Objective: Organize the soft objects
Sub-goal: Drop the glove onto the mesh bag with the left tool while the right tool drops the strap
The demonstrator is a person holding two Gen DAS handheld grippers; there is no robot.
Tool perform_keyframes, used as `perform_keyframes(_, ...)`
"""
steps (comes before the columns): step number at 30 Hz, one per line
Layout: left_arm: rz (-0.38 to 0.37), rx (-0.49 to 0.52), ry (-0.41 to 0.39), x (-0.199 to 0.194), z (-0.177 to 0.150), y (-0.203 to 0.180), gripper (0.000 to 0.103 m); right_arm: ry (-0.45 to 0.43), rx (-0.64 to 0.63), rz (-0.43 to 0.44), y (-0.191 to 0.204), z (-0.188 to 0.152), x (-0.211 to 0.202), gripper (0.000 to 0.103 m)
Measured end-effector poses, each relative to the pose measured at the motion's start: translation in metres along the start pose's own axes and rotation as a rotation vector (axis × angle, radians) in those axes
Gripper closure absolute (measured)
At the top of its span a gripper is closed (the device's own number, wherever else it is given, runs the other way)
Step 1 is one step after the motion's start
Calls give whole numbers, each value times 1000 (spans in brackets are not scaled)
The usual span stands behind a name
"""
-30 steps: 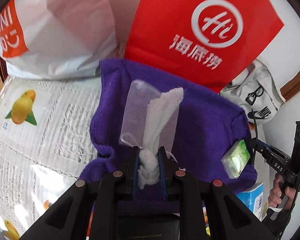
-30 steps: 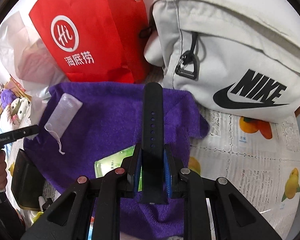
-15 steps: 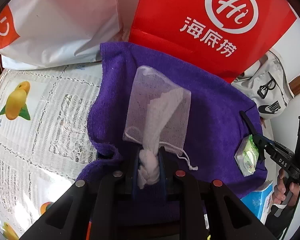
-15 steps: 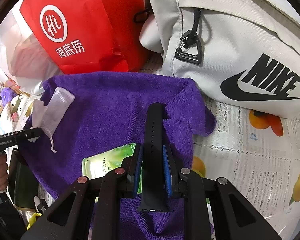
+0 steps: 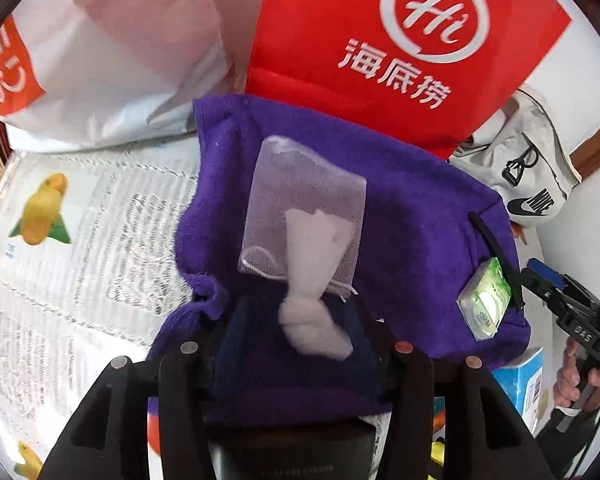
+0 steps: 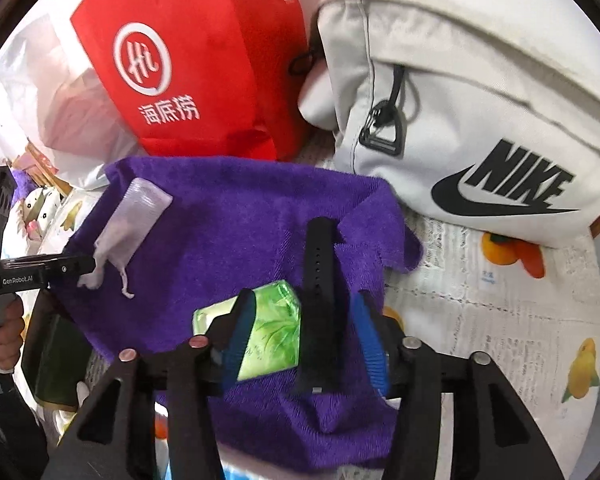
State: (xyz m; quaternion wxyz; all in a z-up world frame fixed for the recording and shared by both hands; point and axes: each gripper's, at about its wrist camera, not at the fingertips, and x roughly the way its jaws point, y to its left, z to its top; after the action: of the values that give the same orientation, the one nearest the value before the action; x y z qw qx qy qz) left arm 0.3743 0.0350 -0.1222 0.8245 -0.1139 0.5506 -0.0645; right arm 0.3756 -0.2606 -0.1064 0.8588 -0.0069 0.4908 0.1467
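Observation:
A purple towel (image 5: pixel 412 216) lies spread on the table. On it rests a sheer mesh pouch (image 5: pixel 300 192) with a white cloth (image 5: pixel 312 328) stuffed inside. The cloth's twisted end sticks out between the jaws of my left gripper (image 5: pixel 296 336), which are opening; the pads no longer press it. In the right wrist view a black watch strap (image 6: pixel 318 272) lies flat on the towel (image 6: pixel 236 216) between the blue pads (image 6: pixel 240 332) of my right gripper (image 6: pixel 304 340). These jaws are opening too, clear of the strap. A green tissue pack (image 6: pixel 272 332) sits beside the strap.
A red paper bag (image 5: pixel 400 40) and a white plastic bag (image 5: pixel 100 60) stand behind the towel. A pale Nike bag (image 6: pixel 480 120) lies at the back right. A blue box (image 5: pixel 524 380) sits at the towel's near right corner. The fruit-print tablecloth (image 5: pixel 80 260) shows on the left.
Both grippers' jaws have spread apart. The left one let go of the white cloth's end and the right one let go of the black strap, which now lies on the towel.

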Motion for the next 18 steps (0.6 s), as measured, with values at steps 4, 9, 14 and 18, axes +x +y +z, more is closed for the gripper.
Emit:
perform_keyframes(4,-16,-6,-13,-19,-11,3,54,-18,19,7,3,-13,-26,50)
perform_keyframes(9,-27,-5,-58,-51,-34,3,54,-66,-4,27,25,-39,-56,39)
perform_keyframes(14,-10,21,-110,-79,-58,3,50,-59,-38,78,62,-76,-74,37)
perform_keyframes(18,-24,22,-147,-99,-77,10,50,-60,-95,125,100,-100,-81,37)
